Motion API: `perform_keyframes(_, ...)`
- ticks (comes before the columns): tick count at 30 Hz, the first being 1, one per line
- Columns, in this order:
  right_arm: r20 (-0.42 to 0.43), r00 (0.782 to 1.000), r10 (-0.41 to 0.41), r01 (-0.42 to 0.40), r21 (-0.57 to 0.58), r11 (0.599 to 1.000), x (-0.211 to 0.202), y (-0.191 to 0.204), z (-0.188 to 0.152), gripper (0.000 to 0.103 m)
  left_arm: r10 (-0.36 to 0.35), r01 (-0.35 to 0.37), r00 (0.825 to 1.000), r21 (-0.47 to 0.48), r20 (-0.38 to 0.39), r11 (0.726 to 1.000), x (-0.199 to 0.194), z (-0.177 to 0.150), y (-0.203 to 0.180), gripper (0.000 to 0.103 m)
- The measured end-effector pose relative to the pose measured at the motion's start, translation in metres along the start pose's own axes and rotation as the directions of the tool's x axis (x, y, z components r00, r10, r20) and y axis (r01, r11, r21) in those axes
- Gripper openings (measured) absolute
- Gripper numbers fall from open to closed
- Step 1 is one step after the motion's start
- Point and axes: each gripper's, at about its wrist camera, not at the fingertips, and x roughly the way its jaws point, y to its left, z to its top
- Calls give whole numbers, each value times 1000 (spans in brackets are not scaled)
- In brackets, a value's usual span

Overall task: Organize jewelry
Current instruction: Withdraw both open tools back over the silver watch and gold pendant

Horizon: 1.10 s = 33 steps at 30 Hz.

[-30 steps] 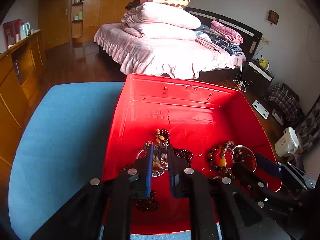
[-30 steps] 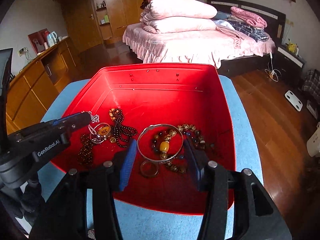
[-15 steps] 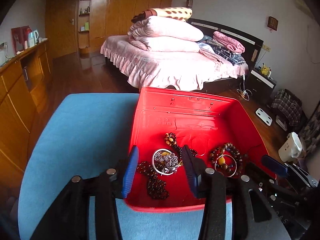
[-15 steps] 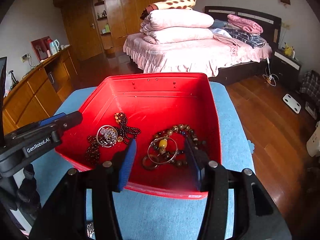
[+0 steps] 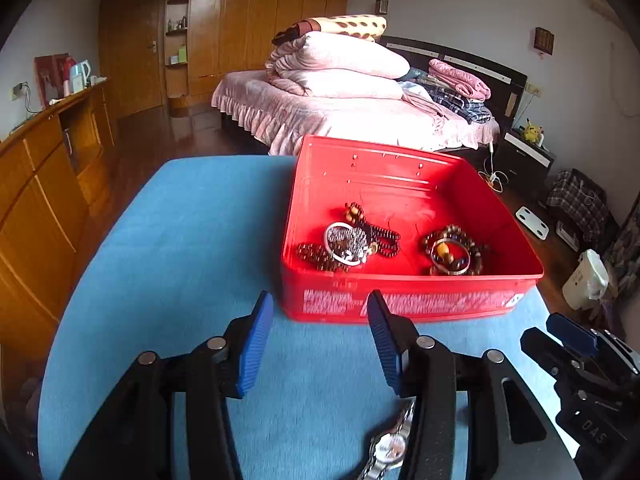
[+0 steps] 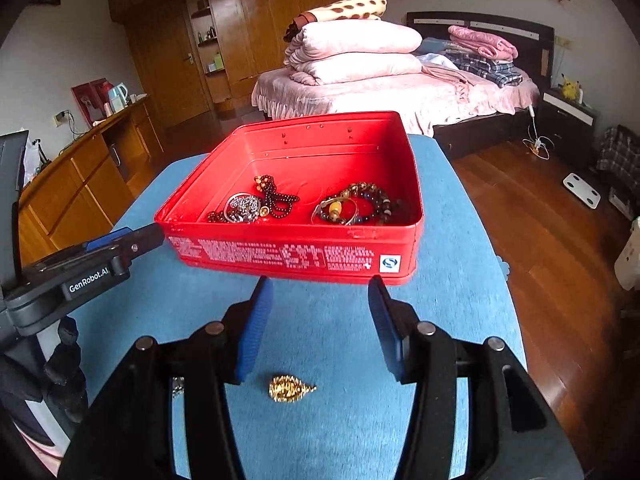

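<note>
Both hand-held grippers, left [image 5: 320, 308] and right [image 6: 320, 294], gape wide and empty; watch [image 5: 387, 449] under the left, slippery—grab its band; light brooch [image 6: 291, 388] below the right.

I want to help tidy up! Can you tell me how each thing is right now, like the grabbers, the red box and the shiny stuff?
left gripper: open, holding nothing
right gripper: open, holding nothing
red box: open on top, no lid on it
bead bracelets: lying inside the box
silver bangle: inside the box, on the beads
wristwatch: out on the blue cloth
gold brooch: out on the blue cloth
</note>
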Motion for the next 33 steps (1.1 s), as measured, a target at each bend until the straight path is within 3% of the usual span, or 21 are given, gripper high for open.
perform_keyframes(16, -107, 994, 23, -24, -8, 1000, 11, 13, -59, 49, 3, 3, 996, 69, -88, 998, 0, -61, -16, 53)
perform_keyframes(23, -111, 994, 5, -7, -16, 1000, 14, 16, -68, 48, 24, -17, 996, 82, -88, 996, 2, -77, -15, 62)
perform_keyframes(33, -103, 994, -25, 21, -34, 999, 17, 18, -66, 40, 3, 5, 997, 97, -80, 995, -4, -85, -19, 63)
